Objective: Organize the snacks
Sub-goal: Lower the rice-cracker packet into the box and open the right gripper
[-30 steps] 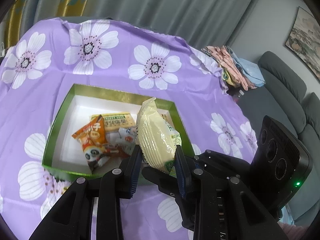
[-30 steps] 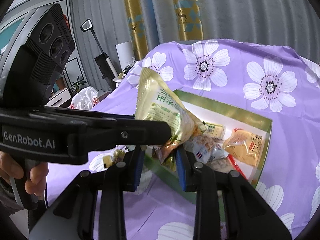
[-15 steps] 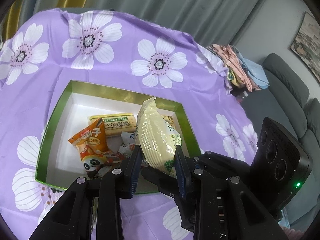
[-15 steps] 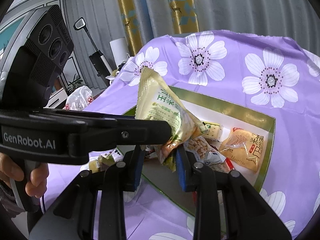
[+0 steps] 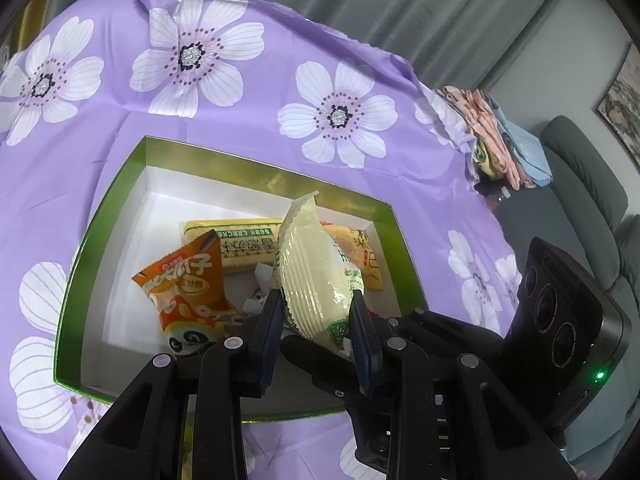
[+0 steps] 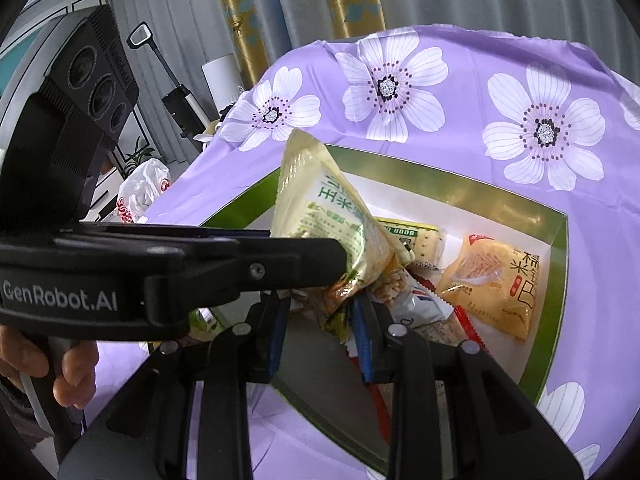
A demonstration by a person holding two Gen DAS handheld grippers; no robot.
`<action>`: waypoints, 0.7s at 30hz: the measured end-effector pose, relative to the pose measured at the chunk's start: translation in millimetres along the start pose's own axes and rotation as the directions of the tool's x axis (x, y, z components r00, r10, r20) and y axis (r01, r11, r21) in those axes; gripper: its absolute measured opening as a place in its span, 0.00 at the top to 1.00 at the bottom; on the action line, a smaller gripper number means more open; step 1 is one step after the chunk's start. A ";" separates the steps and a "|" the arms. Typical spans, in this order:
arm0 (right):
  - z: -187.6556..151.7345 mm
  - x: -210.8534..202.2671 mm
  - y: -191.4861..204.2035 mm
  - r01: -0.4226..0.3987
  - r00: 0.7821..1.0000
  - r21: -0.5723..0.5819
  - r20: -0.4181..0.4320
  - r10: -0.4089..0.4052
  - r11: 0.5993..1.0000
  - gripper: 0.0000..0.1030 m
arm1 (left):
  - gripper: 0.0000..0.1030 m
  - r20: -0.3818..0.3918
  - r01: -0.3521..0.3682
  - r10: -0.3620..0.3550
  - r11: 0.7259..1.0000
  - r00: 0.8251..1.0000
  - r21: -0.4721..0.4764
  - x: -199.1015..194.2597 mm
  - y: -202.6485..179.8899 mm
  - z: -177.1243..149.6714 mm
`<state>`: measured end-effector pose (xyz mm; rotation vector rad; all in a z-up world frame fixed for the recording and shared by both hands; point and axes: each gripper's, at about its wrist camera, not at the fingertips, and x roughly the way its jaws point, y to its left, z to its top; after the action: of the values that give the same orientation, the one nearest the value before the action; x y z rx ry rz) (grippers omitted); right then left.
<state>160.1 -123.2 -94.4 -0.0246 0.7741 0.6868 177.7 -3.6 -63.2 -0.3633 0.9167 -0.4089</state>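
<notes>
Our left gripper (image 5: 318, 334) and right gripper (image 6: 318, 334) stay clamped on one pale snack packet (image 5: 316, 276). It has sunk closer above the green box (image 5: 256, 170), so we judge release is near

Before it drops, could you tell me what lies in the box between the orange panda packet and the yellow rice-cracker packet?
In the left wrist view, the soda cracker packet lies there.

Both wrist views look steeply down, close over the same green box (image 5: 384, 216).
</notes>
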 end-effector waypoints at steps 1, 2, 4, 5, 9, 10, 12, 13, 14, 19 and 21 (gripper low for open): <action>1.0 1.1 0.4 0.001 1.000 0.000 -0.003 -0.001 1.000 0.70 | 0.70 0.000 0.000 0.000 1.000 1.000 -0.005 0.3 1.2 0.5; 1.6 2.0 0.7 0.003 1.000 -0.001 -0.005 -0.003 1.000 0.70 | 0.70 -0.001 0.000 0.000 1.000 1.000 -0.010 0.5 2.4 0.9; 2.1 3.4 1.4 0.003 1.000 -0.003 -0.008 -0.003 1.000 0.70 | 0.70 -0.002 -0.003 0.003 1.000 1.000 -0.016 1.0 4.2 1.2; 2.5 4.2 1.2 0.003 1.000 -0.001 -0.010 -0.003 1.000 0.70 | 0.70 -0.002 -0.007 0.007 1.000 1.000 -0.014 1.5 4.6 2.0; 4.4 8.1 -1.0 -0.006 1.000 0.016 -0.014 0.006 1.000 0.69 | 0.70 0.000 -0.015 0.015 1.000 1.000 -0.023 2.6 6.5 4.3; 5.0 9.0 -1.7 -0.007 1.000 0.019 -0.015 0.008 1.000 0.69 | 0.70 0.000 -0.017 0.017 0.999 1.000 -0.029 2.7 7.5 4.9; 5.4 11.1 -1.2 -0.007 1.000 0.027 -0.017 0.008 1.000 0.68 | 0.70 0.002 -0.020 0.020 0.999 1.000 -0.040 2.7 9.2 5.2; 5.2 11.3 -0.6 -0.007 1.000 0.025 -0.018 0.007 1.000 0.68 | 0.70 0.002 -0.022 0.022 0.999 1.000 -0.046 2.6 9.8 5.2; 5.4 11.4 0.1 -0.004 1.000 0.022 -0.018 0.005 1.000 0.68 | 0.70 0.003 -0.023 0.023 0.999 1.000 -0.049 3.0 10.5 6.1; 6.7 10.2 1.0 -0.010 1.000 0.024 -0.019 0.011 1.000 0.58 | 0.51 -0.001 -0.052 0.052 0.997 0.999 -0.062 3.6 12.9 5.7; 6.6 8.6 2.3 -0.006 1.000 0.020 -0.016 0.006 1.000 0.54 | 0.46 0.001 -0.063 0.063 0.996 0.998 -0.066 3.2 14.6 4.8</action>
<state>167.4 -114.8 -94.8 -0.0091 0.7964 0.6850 186.1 8.1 -69.5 -0.3937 0.9379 -0.3209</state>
